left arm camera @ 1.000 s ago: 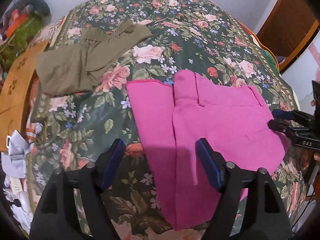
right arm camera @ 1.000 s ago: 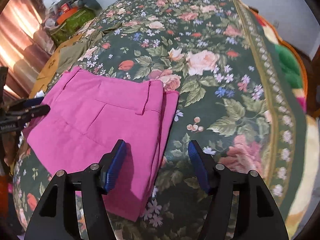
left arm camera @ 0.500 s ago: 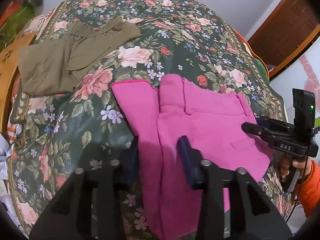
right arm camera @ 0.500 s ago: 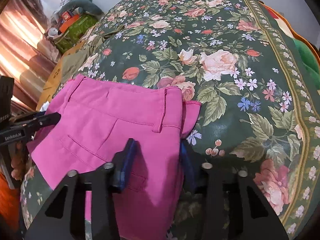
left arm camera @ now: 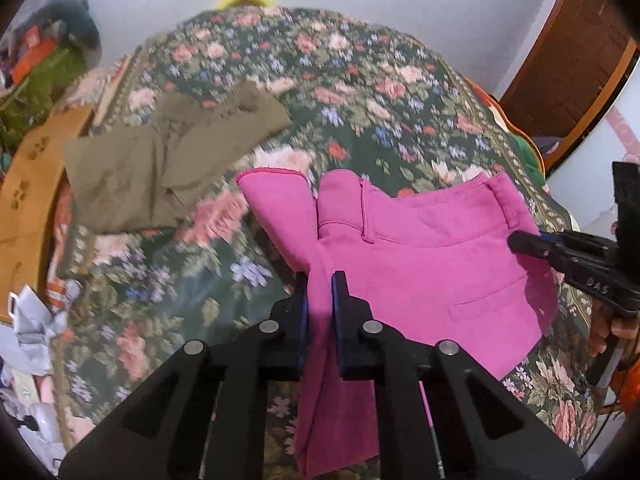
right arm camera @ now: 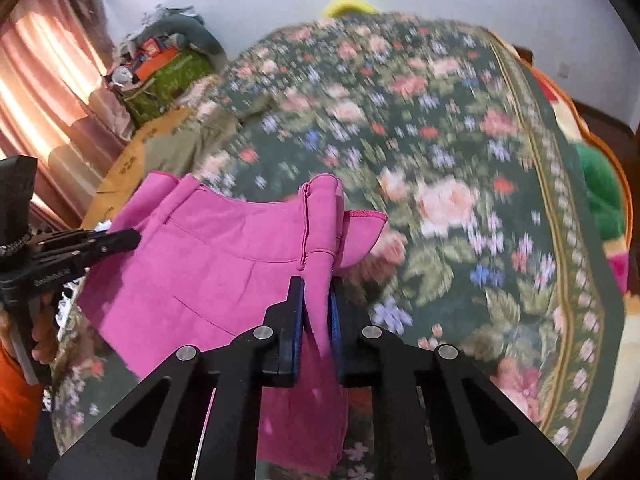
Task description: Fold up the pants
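Note:
Folded pink pants (left arm camera: 432, 256) lie across a floral bedspread (left arm camera: 360, 92), waistband toward the far side. My left gripper (left arm camera: 319, 280) is shut on the fabric at the pants' left edge, which bunches up between the pads. My right gripper (right arm camera: 318, 284) grips the opposite edge of the pink pants (right arm camera: 224, 256); its jaws are still closing, with a fold of fabric pinched between them. Each gripper shows in the other's view: the right gripper (left arm camera: 518, 242) at the pants' right side, the left gripper (right arm camera: 130, 238) at their left. Both gripped edges are raised off the bed.
Olive pants (left arm camera: 160, 168) lie folded on the bed's far left. A cardboard box (left arm camera: 24, 184) and a green bag (right arm camera: 168, 76) stand beside the bed, with a pink curtain (right arm camera: 40, 80) behind. A wooden door (left arm camera: 568, 48) is at the right.
Both grippers went from open above the pants' near edge to shut on the fabric at either side. They then rose, and the gripped edges came up with them.

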### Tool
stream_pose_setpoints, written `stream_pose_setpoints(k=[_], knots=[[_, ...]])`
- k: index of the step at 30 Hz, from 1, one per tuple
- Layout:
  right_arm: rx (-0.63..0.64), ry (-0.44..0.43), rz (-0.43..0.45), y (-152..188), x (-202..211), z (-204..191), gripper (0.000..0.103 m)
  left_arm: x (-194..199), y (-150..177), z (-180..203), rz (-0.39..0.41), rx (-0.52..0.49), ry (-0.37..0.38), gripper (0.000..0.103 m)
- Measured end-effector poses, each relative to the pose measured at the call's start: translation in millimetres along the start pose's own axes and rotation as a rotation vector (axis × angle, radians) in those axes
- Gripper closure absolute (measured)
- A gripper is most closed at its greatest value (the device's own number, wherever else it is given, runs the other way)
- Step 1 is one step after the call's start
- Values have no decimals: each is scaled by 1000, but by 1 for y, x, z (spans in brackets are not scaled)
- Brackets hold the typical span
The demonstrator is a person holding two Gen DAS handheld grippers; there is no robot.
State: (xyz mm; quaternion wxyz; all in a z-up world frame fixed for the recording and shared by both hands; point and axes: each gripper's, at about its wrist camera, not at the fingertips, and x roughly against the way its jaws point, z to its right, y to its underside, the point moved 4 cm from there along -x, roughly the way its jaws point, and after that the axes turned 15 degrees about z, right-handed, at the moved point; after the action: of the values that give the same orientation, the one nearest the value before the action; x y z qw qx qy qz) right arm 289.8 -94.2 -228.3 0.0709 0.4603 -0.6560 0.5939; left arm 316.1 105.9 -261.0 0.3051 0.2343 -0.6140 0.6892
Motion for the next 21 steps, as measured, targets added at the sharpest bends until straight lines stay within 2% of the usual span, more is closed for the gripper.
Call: stream_pose_setpoints(k=[11, 17, 21], knots=[[120, -27, 130, -71, -2, -58, 92, 36, -63, -48, 137, 6, -78, 93], [160, -40, 171, -106, -27, -90, 92, 40, -93, -83, 193, 17, -139, 93], [175, -42, 177, -122, -54, -108, 92, 32, -109, -116, 210, 59, -165, 93]])
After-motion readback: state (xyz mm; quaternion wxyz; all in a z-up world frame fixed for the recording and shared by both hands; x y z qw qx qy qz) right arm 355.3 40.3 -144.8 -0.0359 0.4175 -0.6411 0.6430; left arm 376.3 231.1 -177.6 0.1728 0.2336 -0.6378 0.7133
